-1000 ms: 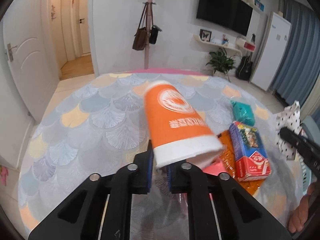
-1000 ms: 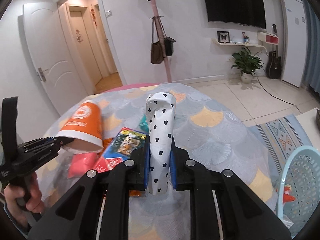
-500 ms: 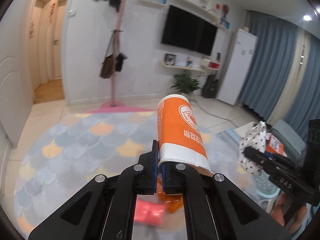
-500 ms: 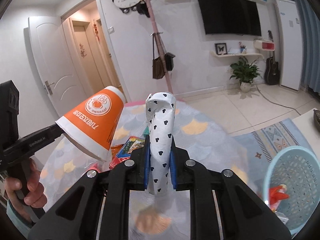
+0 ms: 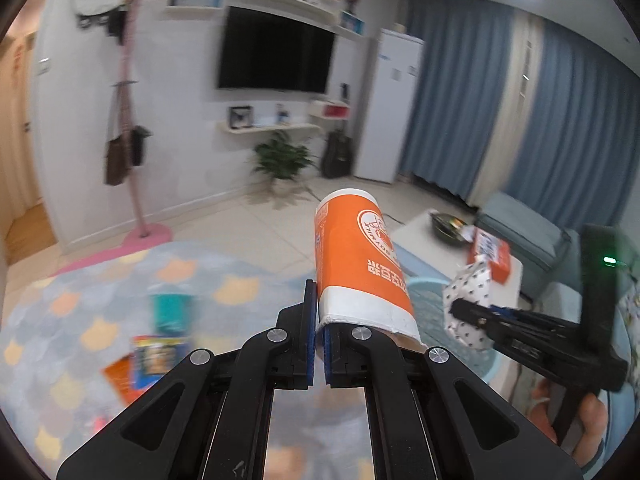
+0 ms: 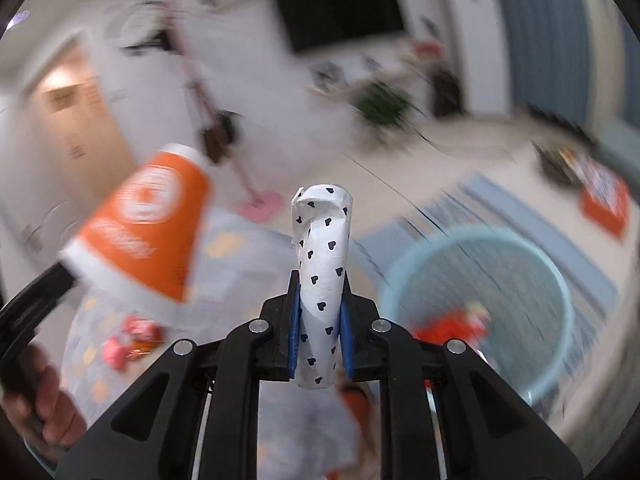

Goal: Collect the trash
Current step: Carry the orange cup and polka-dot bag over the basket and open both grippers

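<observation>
Underneath everything lies the scale-patterned rug (image 5: 72, 320), grey with orange and yellow patches, spread across the tiled floor. Next in size, a pale blue mesh basket (image 6: 532, 264) stands at the right of the right wrist view, past the rug's edge, with something red and orange lying inside it; blur hides what that is. Behind it a low white table (image 5: 424, 232) carries an orange box (image 5: 496, 252).

Up in the air, the orange paper cup (image 5: 360, 264) with its white band is tipped on its side, and the left gripper (image 5: 318, 344) pinches the cup's rim wall tightly between its blue pads. Beside it on the right, the right gripper (image 6: 319, 332) is clamped on a white paper roll (image 6: 320, 280) printed with small black hearts, which stands upright between the fingers.

Smaller litter sits on the rug: a blue and red carton (image 5: 158, 358) on an orange wrapper, a teal packet (image 5: 170, 310) just beyond it, and a pink scrap (image 6: 120, 348), all blurred.
</observation>
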The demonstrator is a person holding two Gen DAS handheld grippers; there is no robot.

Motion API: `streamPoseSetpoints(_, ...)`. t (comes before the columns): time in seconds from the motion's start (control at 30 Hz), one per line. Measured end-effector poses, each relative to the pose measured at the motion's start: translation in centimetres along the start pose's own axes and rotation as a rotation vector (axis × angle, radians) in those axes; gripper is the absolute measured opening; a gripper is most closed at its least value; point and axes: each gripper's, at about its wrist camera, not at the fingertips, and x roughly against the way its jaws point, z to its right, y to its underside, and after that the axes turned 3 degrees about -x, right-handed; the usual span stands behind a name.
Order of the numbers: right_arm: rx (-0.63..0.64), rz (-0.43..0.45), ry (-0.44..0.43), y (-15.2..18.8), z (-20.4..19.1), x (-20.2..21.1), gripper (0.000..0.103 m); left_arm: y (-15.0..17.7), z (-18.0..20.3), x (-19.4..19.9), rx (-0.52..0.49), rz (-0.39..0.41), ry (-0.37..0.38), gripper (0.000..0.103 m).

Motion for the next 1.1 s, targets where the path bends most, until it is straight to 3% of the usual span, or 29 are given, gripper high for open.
streamPoseSetpoints(0.23, -0.204, -0.084, 0.071, 1.1, 9.9, -1.8, 0.014, -0.1, 5.9, -6.1, -0.047, -0.109, 0.11, 0.001)
streamPoseSetpoints(0.6, -0.311, -0.138, 0.152, 2.4, 16.5, -4.1, 0.018, 1.7, 12.6, -13.6, -0.136, -0.244, 0.136, 0.001)
streamPoseSetpoints(0.63, -0.316, -0.146, 0.146, 2.5, 17.1, -4.3, 0.024, 1.7, 12.8, -14.2, -0.136, -0.251, 0.133, 0.001)
streamPoseSetpoints(0.67, -0.322, -0.155, 0.138, 2.6, 17.4, -4.4, 0.042, 1.7, 12.9, -14.7, -0.134, -0.26, 0.133, 0.001)
streamPoseSetpoints(0.73, -0.333, -0.144, 0.128, 2.8, 17.7, -4.2, 0.06, 1.6, 13.3, -15.2, -0.13, -0.268, 0.131, 0.001)
streamPoseSetpoints(0.9, -0.338, -0.134, 0.146, 2.9, 18.4, -3.6, 0.06, 2.2, 14.3, -16.9, -0.127, -0.304, 0.133, 0.004)
streamPoseSetpoints(0.93, -0.355, -0.134, 0.14, 3.1, 18.8, -3.3, 0.06, 2.3, 14.4, -17.2, -0.125, -0.313, 0.139, 0.006)
streamPoseSetpoints(0.97, -0.36, -0.133, 0.14, 3.1, 19.0, -3.2, 0.06, 2.5, 14.6, -17.8, -0.123, -0.33, 0.149, 0.023)
streamPoseSetpoints(1.0, -0.364, -0.133, 0.143, 3.2, 19.3, -3.0, 0.06, 3.0, 14.8, -18.5, -0.124, -0.358, 0.17, 0.05)
streamPoseSetpoints(1.03, -0.365, -0.134, 0.146, 3.3, 19.4, -2.9, 0.06, 3.5, 14.8, -19.0, -0.129, -0.386, 0.181, 0.062)
streamPoseSetpoints(1.1, -0.365, -0.136, 0.146, 3.3, 19.5, -2.6, 0.06, 4.8, 14.8, -20.0, -0.147, -0.427, 0.149, 0.061)
